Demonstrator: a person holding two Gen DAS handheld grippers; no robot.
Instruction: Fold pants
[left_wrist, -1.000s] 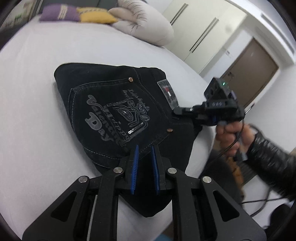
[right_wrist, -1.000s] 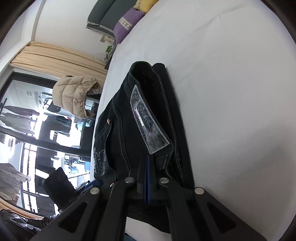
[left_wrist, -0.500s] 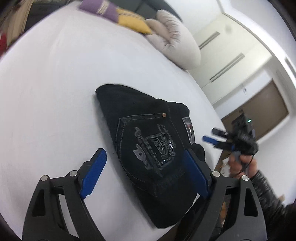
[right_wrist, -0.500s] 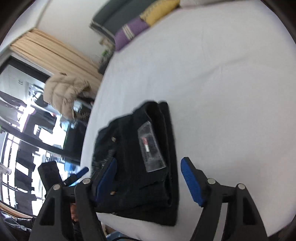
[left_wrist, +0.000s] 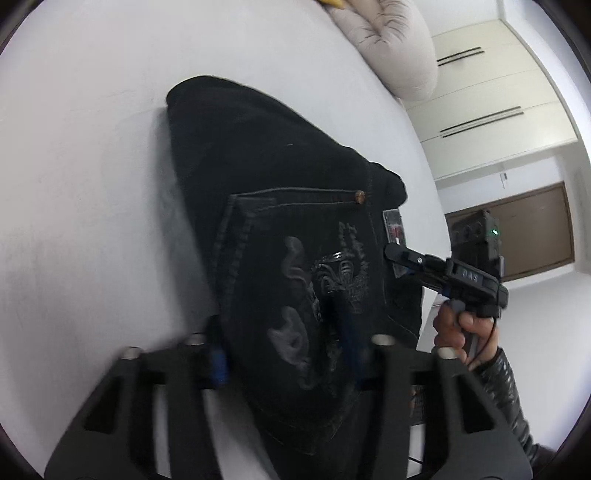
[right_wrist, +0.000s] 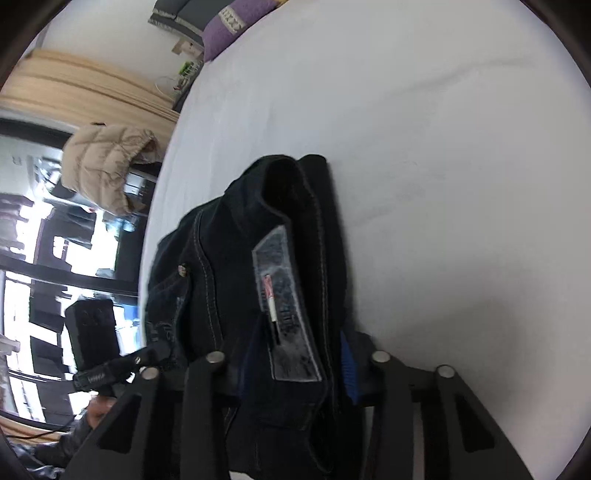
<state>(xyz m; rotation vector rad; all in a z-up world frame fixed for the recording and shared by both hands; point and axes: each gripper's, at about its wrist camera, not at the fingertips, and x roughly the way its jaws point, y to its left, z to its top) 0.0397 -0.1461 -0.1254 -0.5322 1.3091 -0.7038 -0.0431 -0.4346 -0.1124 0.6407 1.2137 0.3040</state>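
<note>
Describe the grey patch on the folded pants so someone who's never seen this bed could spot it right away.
Start at the white bed and find the folded black pants near its edge. Along their waistband, between the right tongs, sits the patch: a grey, worn-looking rectangle with a small red-and-white tab at its middle, the only pale panel on the dark denim.

Both wrist views look closely, from adjacent sides, at the pants (left_wrist: 295, 221).

Pants (left_wrist: 295, 221): matt black denim, pale stitching, metal rivet (left_wrist: 359, 196). Bed sheet (left_wrist: 92, 184): smooth white cloth. Gripper fingers (right_wrist: 347, 373): matt black plastic, blue pads.
</note>
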